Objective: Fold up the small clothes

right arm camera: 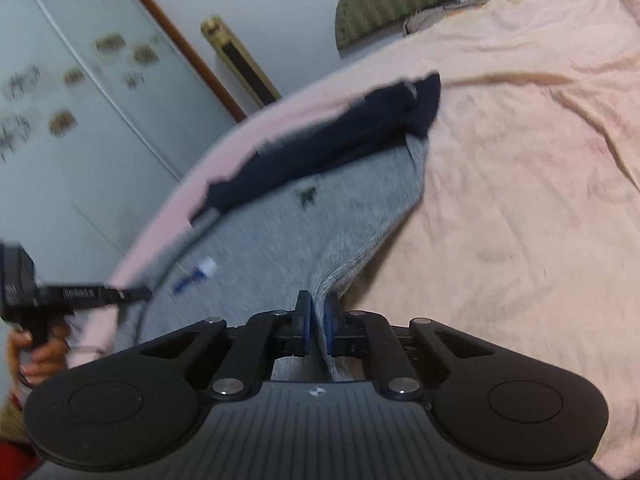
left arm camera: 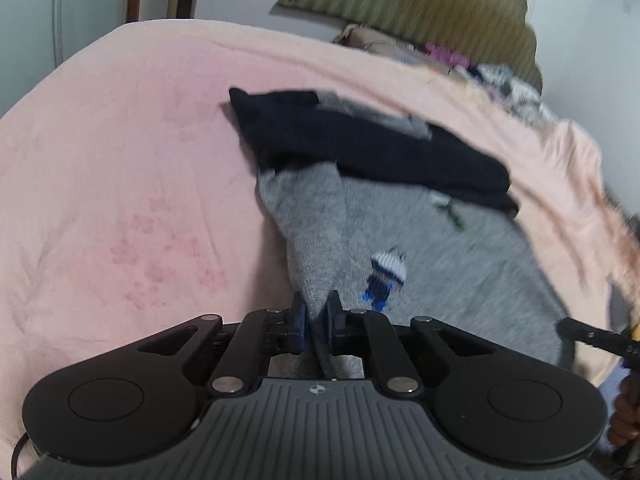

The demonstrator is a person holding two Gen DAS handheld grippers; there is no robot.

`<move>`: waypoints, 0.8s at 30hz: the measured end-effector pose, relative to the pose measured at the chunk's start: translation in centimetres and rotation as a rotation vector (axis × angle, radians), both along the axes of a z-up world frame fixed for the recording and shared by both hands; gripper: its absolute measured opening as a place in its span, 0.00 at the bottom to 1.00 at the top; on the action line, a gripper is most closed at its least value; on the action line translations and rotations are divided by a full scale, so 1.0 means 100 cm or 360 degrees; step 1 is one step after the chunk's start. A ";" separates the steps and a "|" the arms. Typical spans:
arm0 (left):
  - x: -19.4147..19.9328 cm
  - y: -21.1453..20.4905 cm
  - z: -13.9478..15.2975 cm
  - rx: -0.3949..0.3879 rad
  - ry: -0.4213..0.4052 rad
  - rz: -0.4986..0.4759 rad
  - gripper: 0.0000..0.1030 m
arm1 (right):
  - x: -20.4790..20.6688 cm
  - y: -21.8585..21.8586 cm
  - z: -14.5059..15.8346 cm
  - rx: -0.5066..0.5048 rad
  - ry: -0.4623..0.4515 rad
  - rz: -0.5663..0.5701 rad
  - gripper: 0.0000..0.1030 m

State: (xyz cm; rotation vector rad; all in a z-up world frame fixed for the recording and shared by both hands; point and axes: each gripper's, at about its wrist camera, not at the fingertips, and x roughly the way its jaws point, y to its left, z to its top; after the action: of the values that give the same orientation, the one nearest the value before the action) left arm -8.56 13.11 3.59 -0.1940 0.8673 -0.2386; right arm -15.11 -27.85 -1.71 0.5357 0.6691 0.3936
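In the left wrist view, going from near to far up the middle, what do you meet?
Left gripper shut on the grey garment's edge → navy garment lying across its far part → bare pink bedsheet → olive headboard.

Both my grippers clamped — each pinching grey cloth.

My left gripper points steeply down, its blue pads pressed on a grey fold; my right gripper tilts down more gently, pads closed on a ridge of the same grey garment. A hand grips the left handle — fingers wrapped round.
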 end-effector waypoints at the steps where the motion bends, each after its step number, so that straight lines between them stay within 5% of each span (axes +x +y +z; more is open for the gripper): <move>1: 0.003 0.004 0.004 -0.0018 -0.0013 0.0013 0.08 | 0.002 -0.003 0.006 0.0019 -0.0030 -0.0019 0.04; 6: 0.039 0.019 0.008 -0.0139 -0.0054 0.0062 0.08 | 0.040 -0.004 0.028 -0.0047 -0.0152 -0.0100 0.02; 11: 0.062 0.013 -0.020 -0.0099 0.0054 0.0100 0.08 | 0.073 -0.017 0.006 0.0015 0.0079 -0.0147 0.12; 13: 0.053 0.012 -0.023 -0.0080 0.0020 0.0061 0.08 | 0.061 -0.026 -0.004 0.0075 0.0128 -0.0110 0.38; 14: 0.049 0.012 -0.023 -0.0062 0.0009 0.0047 0.08 | 0.052 -0.030 -0.008 0.0079 0.0135 -0.0096 0.66; 15: 0.045 0.014 -0.023 -0.0047 0.0005 0.0045 0.08 | 0.042 -0.033 -0.012 0.0069 0.0131 -0.0083 0.75; 17: 0.042 0.017 -0.023 -0.0045 0.0014 0.0043 0.08 | 0.024 -0.033 -0.017 0.0063 0.0129 0.0010 0.74; 19: 0.042 0.021 -0.022 -0.0063 0.0022 0.0042 0.08 | 0.013 -0.023 -0.022 0.0105 0.0146 0.0113 0.55; 20: 0.041 0.020 -0.021 -0.0069 0.0011 0.0032 0.07 | 0.011 -0.013 -0.027 0.0149 0.0180 0.0197 0.28; 21: 0.040 0.019 -0.019 -0.0079 -0.0005 0.0021 0.07 | 0.012 -0.001 -0.032 0.0174 0.0215 0.0263 0.18; 24: 0.039 0.016 -0.016 -0.0118 -0.0019 -0.0001 0.07 | 0.018 0.024 -0.028 0.0064 0.0170 0.0281 0.08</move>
State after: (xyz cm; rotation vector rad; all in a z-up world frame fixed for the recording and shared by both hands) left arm -4.62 14.74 2.03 -0.2615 0.8474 -0.2724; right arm -13.34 -25.44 -4.47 0.5403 0.8158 0.5480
